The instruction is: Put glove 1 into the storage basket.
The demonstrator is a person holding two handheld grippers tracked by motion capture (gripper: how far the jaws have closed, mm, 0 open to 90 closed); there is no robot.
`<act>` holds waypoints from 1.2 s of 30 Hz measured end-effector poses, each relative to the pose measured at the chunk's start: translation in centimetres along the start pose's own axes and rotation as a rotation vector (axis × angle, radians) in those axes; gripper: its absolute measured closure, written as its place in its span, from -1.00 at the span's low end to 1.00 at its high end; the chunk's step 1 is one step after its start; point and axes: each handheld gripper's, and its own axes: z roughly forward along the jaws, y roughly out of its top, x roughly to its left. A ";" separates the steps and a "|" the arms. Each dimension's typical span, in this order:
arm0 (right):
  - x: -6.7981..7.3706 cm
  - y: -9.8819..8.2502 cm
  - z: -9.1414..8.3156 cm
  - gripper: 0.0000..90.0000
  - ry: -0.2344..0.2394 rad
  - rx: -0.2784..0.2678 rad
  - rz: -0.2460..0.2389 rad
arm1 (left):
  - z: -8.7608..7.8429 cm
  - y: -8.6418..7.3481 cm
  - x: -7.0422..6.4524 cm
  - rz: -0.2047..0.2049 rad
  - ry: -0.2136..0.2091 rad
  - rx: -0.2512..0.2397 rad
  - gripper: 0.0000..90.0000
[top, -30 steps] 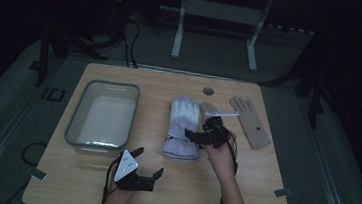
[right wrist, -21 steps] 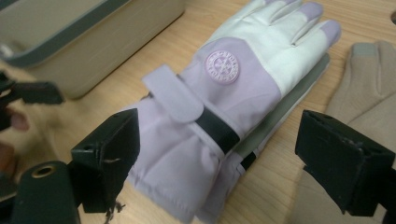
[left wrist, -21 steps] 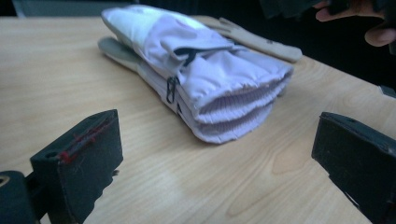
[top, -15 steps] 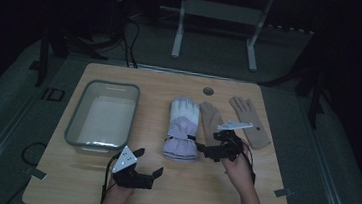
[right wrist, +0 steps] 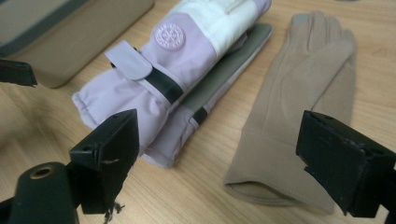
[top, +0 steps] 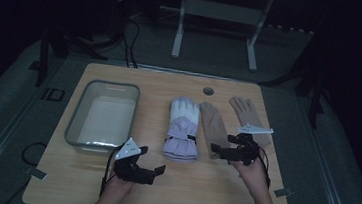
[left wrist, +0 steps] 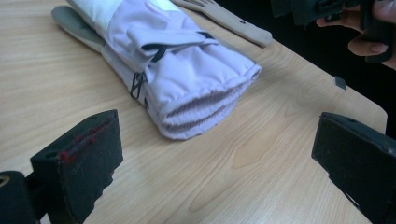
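High view | right gripper (top: 220, 150) released, jaws just widened, empty | close squarely over flat tan knit glove (top: 212, 125) cuff | left gripper (top: 156, 172) agape, idle.

We read this as a lab or test studio set up for recording, not a home. We see 1 plain wooden table (top: 210, 195) standing alone in a dim room, on grey floor matting with tape marks. Cables (top: 128, 52) trail across the floor behind it, beside dark stands and a white metal frame (top: 217, 15). On the table the items lie in a neat row: a clear plastic bin (top: 102, 117), lilac ski gloves (top: 182, 130) and 2 tan gloves (top: 212, 125), staged like test props.
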 end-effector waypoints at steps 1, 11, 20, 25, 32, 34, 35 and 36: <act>0.0 0.1 -0.1 -0.70 -0.013 -0.006 0.005 | 0.0 0.4 -0.1 0.008 0.000 -0.001 -0.96; 0.4 2.0 1.5 -0.36 -0.036 -0.020 -0.015 | 2.0 4.4 0.0 0.047 0.082 0.059 -0.76; 0.5 3.7 6.1 -0.25 -0.018 0.017 0.026 | 5.4 6.3 2.0 -0.042 0.148 0.206 -0.58; 0.6 3.9 8.5 -0.08 -0.035 0.060 0.053 | 7.2 5.3 3.4 -0.123 0.169 0.309 -0.60; -0.1 2.6 11.3 -0.23 -0.024 0.160 0.118 | 8.6 3.7 3.9 -0.158 0.110 0.358 -0.60; -0.3 2.2 11.6 -0.30 -0.021 0.167 0.129 | 9.0 3.3 4.0 -0.165 0.089 0.369 -0.60; -0.4 2.1 11.7 -0.33 -0.011 0.171 0.138 | 9.1 3.1 4.0 -0.173 0.076 0.370 -0.60; -0.5 2.0 11.8 -0.34 -0.006 0.177 0.148 | 9.2 3.0 4.1 -0.176 0.071 0.371 -0.60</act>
